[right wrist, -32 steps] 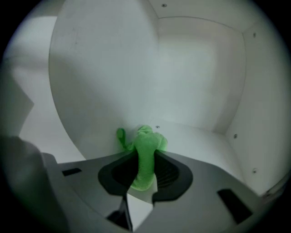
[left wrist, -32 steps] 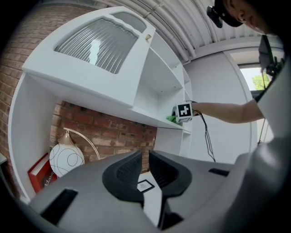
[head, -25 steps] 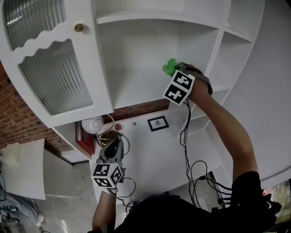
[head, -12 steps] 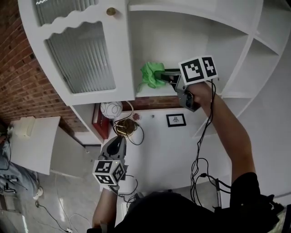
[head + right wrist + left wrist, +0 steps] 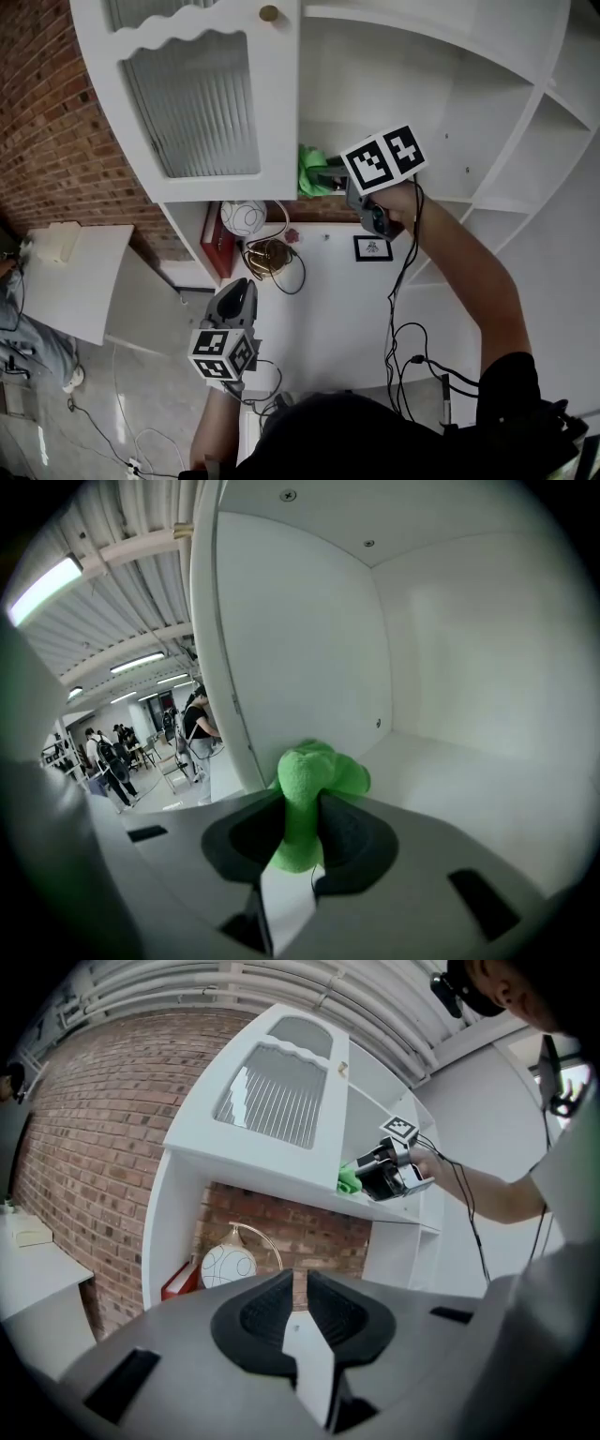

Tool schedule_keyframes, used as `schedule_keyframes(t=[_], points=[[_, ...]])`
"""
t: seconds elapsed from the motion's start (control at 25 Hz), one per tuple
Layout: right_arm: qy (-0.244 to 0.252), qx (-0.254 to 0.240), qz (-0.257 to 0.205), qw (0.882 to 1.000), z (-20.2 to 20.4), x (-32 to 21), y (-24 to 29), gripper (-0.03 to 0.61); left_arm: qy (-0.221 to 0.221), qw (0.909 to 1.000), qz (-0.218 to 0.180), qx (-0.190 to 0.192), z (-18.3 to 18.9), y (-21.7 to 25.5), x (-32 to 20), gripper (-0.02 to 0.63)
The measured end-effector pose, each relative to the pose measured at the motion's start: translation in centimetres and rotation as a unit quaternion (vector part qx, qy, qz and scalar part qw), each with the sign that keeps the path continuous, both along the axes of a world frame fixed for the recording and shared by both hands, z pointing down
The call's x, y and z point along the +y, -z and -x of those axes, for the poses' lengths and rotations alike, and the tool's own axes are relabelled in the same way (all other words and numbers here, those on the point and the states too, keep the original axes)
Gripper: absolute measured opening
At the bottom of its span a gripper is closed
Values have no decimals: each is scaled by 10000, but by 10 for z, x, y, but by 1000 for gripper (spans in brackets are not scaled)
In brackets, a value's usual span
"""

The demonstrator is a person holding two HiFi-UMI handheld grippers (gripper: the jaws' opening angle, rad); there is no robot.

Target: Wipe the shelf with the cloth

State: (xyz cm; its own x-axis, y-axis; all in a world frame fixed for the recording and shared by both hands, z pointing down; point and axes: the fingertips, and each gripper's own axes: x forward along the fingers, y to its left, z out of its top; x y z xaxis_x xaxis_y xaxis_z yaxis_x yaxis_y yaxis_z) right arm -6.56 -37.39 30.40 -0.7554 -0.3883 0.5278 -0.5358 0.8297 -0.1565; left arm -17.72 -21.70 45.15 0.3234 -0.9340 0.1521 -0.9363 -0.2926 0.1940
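1. Your right gripper (image 5: 302, 829) pinched the green cloth (image 5: 317, 775), which bunched just past its jaw tips at frame centre.
2. The cloth lay over the white shelf (image 5: 469, 789), beside the left wall.
3. Your left gripper (image 5: 298, 1309), lower centre, held its jaws pressed together, empty.

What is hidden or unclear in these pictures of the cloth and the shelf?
1. Head view: the cloth is partly hidden by the right gripper.
2. Right gripper view: the gripper's own body hides whether the cloth touches the shelf.
3. Left gripper view: the cloth is too small to show folds.
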Motion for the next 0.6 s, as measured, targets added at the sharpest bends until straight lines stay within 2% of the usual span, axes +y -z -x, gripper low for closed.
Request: schedule_keyframes(t=[0.2,0.6], points=[[-10,403,-292,9988,-7,-1,-6,87,-202,9998,-2,33,-12,0,-7,47],[-170,501,-331,9981,-40,-1,-8,87,-532,9986,20,27,-36,-2,-21,47]])
